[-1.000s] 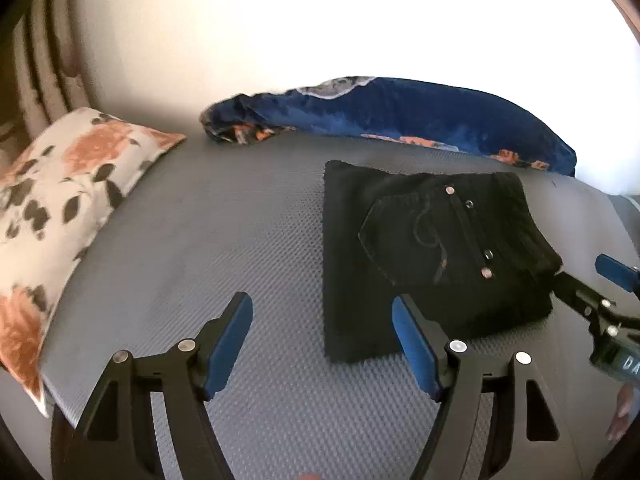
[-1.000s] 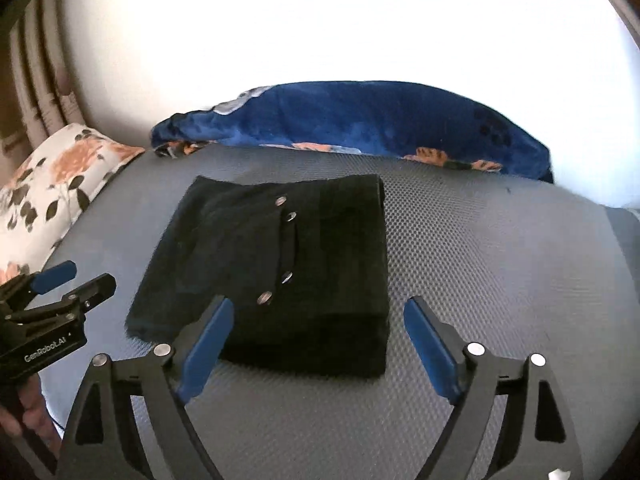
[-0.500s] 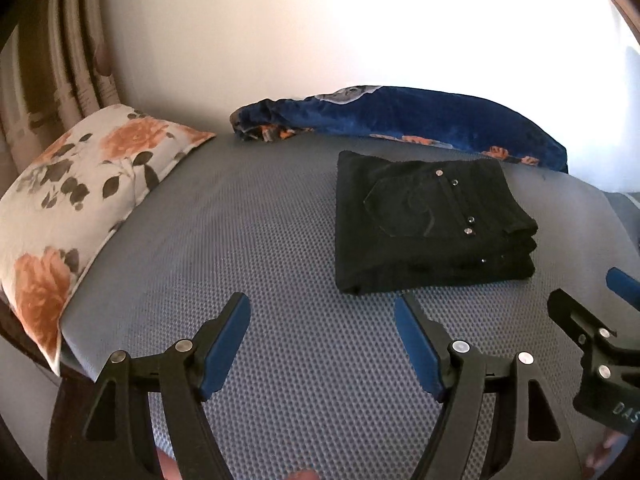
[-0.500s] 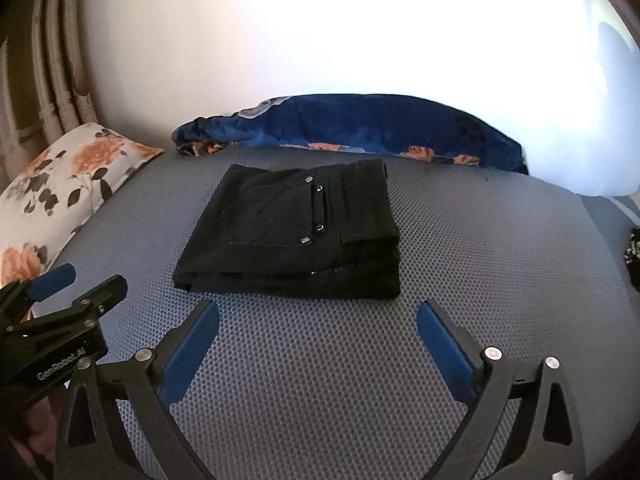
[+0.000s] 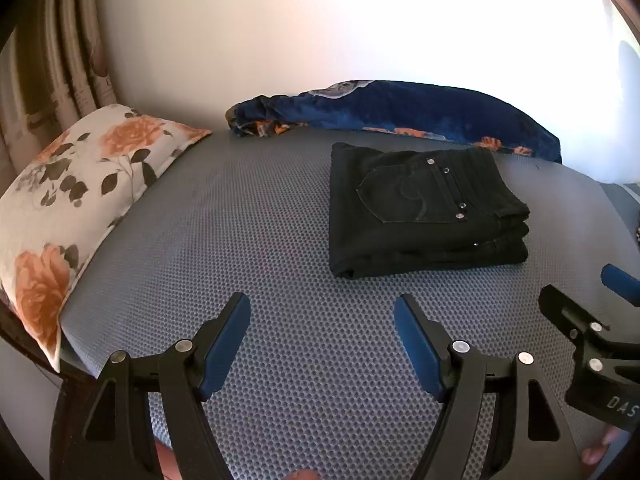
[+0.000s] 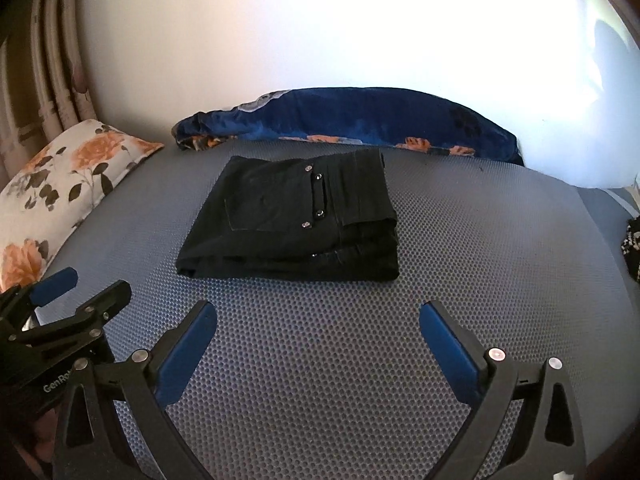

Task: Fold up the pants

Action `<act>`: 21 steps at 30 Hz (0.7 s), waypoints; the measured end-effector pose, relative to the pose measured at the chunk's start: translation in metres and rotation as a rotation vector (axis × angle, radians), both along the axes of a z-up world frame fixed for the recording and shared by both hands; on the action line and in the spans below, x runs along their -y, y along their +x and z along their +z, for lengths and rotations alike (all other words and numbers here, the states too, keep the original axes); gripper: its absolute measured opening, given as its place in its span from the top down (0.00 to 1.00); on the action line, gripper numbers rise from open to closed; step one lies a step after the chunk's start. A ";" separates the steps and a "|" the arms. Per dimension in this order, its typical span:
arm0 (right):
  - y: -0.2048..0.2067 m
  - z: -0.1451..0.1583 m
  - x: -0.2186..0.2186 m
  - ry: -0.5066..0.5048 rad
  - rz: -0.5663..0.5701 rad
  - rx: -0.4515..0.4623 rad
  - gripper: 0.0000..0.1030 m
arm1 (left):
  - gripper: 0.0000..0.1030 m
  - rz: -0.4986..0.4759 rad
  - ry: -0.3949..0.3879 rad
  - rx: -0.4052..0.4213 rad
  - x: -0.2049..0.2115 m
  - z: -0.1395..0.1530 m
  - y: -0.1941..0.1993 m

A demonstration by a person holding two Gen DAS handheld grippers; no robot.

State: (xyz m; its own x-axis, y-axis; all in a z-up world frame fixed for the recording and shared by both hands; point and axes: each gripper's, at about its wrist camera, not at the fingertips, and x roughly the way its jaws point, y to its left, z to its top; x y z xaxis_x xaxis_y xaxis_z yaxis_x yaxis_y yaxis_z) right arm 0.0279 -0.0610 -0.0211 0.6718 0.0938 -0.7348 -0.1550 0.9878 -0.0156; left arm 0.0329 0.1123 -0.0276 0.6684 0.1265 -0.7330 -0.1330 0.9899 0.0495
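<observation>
Your folded black pants [image 5: 424, 210] lie on the grey bed [image 5: 248, 240]. Your left hand-held gripper [image 5: 322, 334] and right hand-held gripper [image 6: 318, 340] both gape wide, empty, near the pants.

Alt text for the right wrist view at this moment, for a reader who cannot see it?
Black pants lie folded in a neat stack on a grey mattress, untouched. The right gripper is open and empty in front of them, with the left gripper at the lower left. A floral pillow lies left and a blue blanket behind.
</observation>
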 end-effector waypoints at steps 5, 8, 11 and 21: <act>0.001 -0.006 0.002 0.034 -0.002 -0.041 0.02 | 0.27 0.000 0.007 0.001 0.000 0.001 0.000; 0.001 -0.007 0.001 0.030 0.001 -0.046 0.02 | 0.27 0.001 0.006 0.001 0.001 0.000 0.001; 0.002 -0.008 -0.001 0.021 0.013 -0.051 0.02 | 0.27 -0.003 0.006 0.000 0.001 0.000 0.000; 0.002 -0.012 -0.005 0.007 0.026 -0.065 0.02 | 0.27 -0.013 0.016 -0.010 0.001 -0.004 0.000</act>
State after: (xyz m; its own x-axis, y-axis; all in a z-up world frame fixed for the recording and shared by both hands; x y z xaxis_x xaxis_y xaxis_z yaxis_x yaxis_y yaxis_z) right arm 0.0295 -0.0563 -0.0335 0.6196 0.1162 -0.7763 -0.1813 0.9834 0.0026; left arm 0.0332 0.1112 -0.0316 0.6630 0.1291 -0.7374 -0.1194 0.9906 0.0661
